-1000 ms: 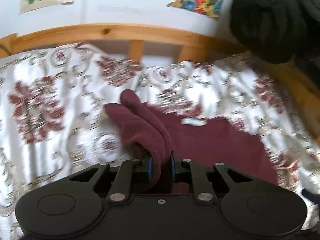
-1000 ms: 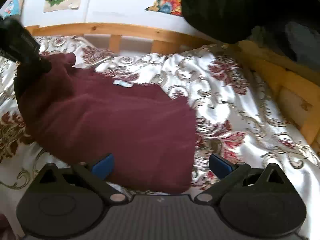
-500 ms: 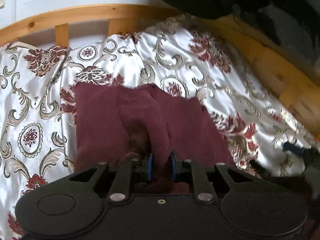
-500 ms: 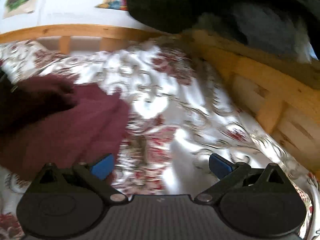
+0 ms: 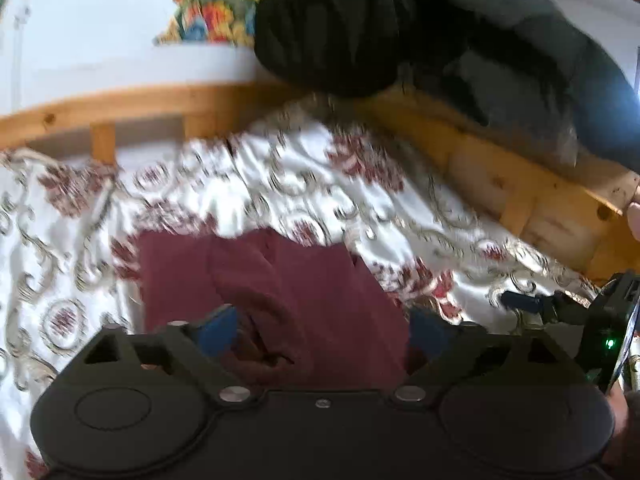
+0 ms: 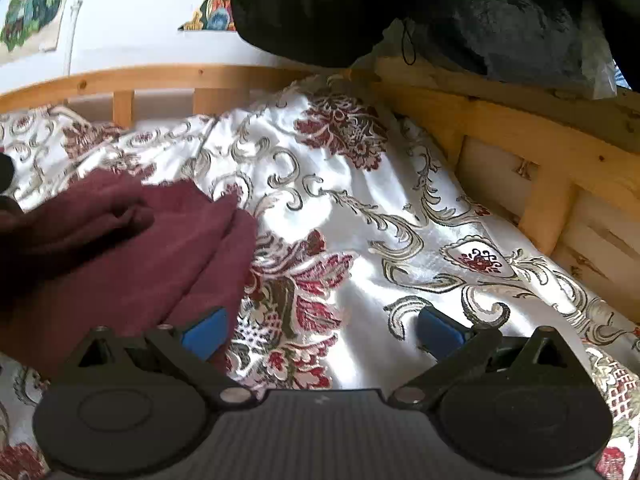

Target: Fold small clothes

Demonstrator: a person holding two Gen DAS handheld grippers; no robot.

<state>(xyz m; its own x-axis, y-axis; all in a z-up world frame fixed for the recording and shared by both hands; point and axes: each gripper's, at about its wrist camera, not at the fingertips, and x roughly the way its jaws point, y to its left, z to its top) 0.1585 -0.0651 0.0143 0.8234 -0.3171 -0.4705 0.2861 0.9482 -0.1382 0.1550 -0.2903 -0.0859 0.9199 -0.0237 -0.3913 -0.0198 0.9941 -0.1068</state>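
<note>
A maroon garment (image 5: pixel 304 280) lies folded on the floral bedspread (image 5: pixel 280 184). My left gripper (image 5: pixel 322 330) hovers just over its near edge. The jaws are opening wide, and the cloth fold lies loose between the blue pads without touching them. In the right wrist view the garment (image 6: pixel 132 256) fills the left side. My right gripper (image 6: pixel 320 330) stands open above the bedspread (image 6: pixel 360 208), its left pad at the garment's right edge, nothing held.
A wooden bed frame (image 6: pixel 540 148) runs along the back and right side. Dark bulky clothing (image 6: pixel 360 8) hangs over its far corner. Posters (image 6: pixel 32 8) are on the white wall behind.
My left gripper carried a fold of the garment to the right, then its jaws went from shut on the fold to wide open. The right gripper swung right, off the garment.
</note>
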